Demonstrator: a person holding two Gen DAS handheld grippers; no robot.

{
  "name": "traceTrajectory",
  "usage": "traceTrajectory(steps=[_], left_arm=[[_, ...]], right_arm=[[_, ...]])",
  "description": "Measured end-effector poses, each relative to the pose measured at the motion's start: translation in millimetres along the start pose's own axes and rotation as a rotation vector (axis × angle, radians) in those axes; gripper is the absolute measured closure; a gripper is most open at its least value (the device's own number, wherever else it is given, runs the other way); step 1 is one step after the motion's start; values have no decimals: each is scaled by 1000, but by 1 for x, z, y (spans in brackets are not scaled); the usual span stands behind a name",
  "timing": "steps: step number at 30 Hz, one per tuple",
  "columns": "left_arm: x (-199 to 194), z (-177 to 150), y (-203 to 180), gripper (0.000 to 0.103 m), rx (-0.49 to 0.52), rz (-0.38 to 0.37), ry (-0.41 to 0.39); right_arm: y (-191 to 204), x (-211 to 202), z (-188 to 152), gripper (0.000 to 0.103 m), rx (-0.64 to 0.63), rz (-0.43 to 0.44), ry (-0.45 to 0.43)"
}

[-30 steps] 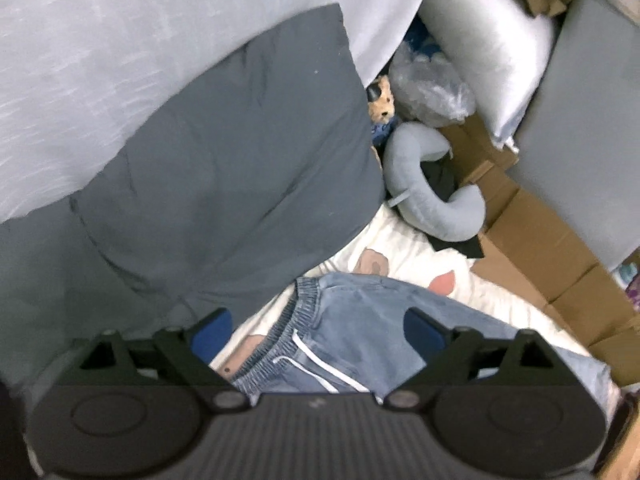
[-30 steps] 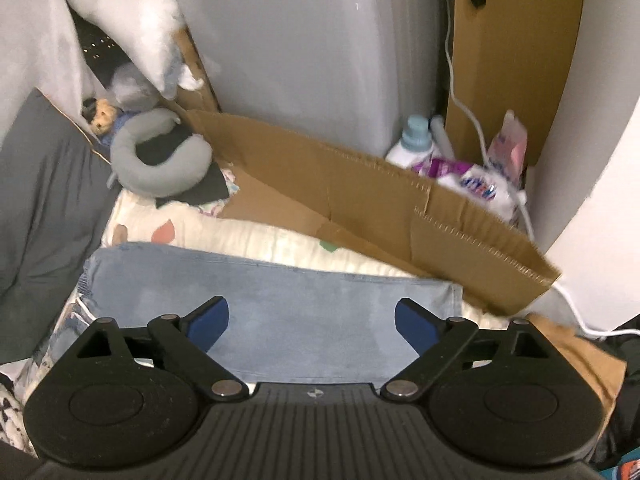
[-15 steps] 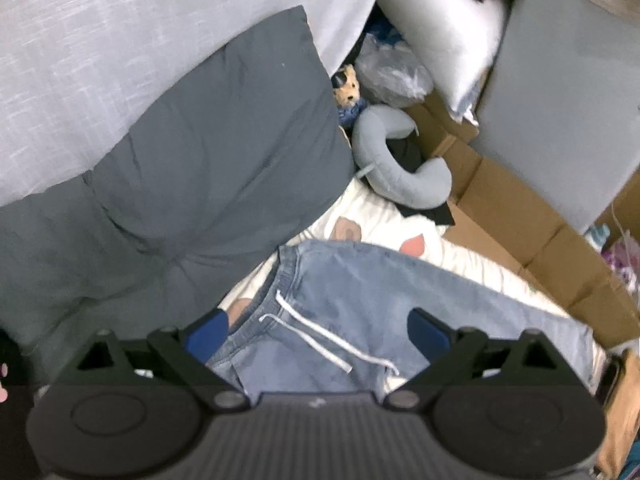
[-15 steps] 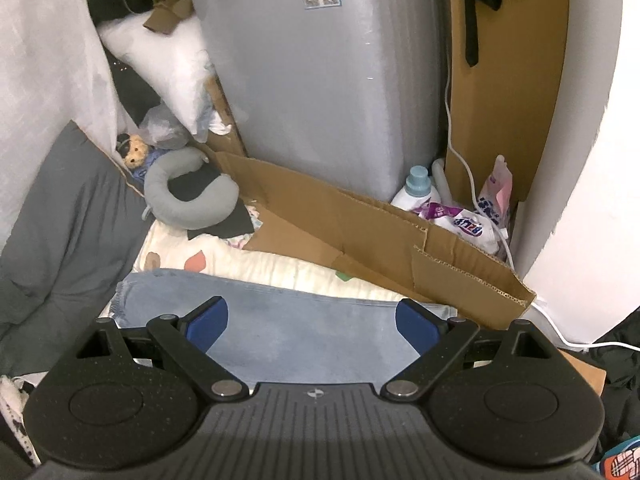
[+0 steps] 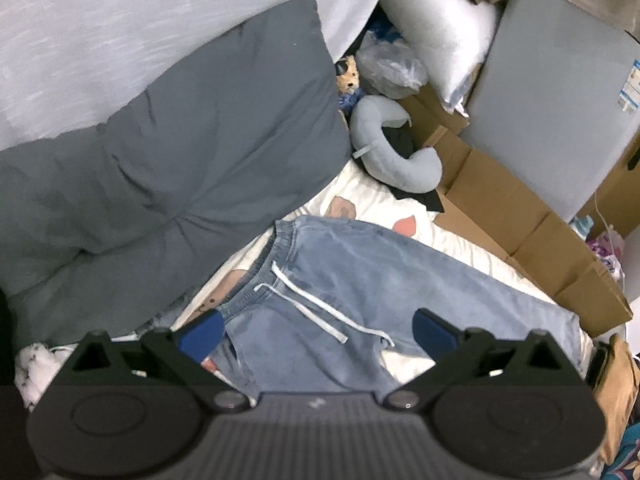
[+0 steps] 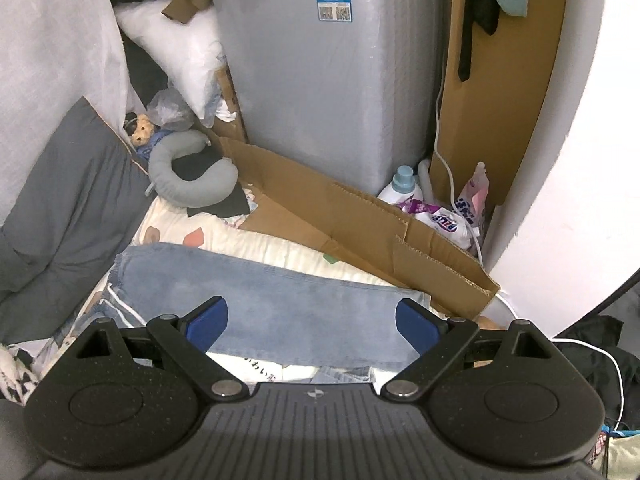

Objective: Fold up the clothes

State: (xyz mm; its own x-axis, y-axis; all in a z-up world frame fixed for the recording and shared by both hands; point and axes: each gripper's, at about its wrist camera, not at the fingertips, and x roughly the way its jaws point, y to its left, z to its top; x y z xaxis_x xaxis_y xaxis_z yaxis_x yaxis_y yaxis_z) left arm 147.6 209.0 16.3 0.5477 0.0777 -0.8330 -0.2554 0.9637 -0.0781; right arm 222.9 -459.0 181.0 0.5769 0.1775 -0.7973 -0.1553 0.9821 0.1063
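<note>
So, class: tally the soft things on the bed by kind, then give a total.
Jeans: 1
Grey pillow: 1
Neck pillow: 1
Teddy: 1
Total: 4

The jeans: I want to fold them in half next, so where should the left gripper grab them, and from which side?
Probably the waistband of the jeans, near the drawstring. It is a thick gathered edge lying flat on the sheet, nearest the left gripper, whose jaws are opening with nothing between them. Come down from above, fingers straddling the band from the pillow side.
</note>
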Motion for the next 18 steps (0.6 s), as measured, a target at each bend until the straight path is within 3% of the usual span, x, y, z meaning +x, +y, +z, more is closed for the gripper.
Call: traceTrajectory(steps=[10, 18], left_arm=[[9, -25, 28, 1, -21, 59, -7], [50, -62, 37, 1, -26, 19, 17]], right_arm=[[-15, 4, -46, 8, -4, 17, 12], [-29, 62, -117, 8, 26, 32, 52]])
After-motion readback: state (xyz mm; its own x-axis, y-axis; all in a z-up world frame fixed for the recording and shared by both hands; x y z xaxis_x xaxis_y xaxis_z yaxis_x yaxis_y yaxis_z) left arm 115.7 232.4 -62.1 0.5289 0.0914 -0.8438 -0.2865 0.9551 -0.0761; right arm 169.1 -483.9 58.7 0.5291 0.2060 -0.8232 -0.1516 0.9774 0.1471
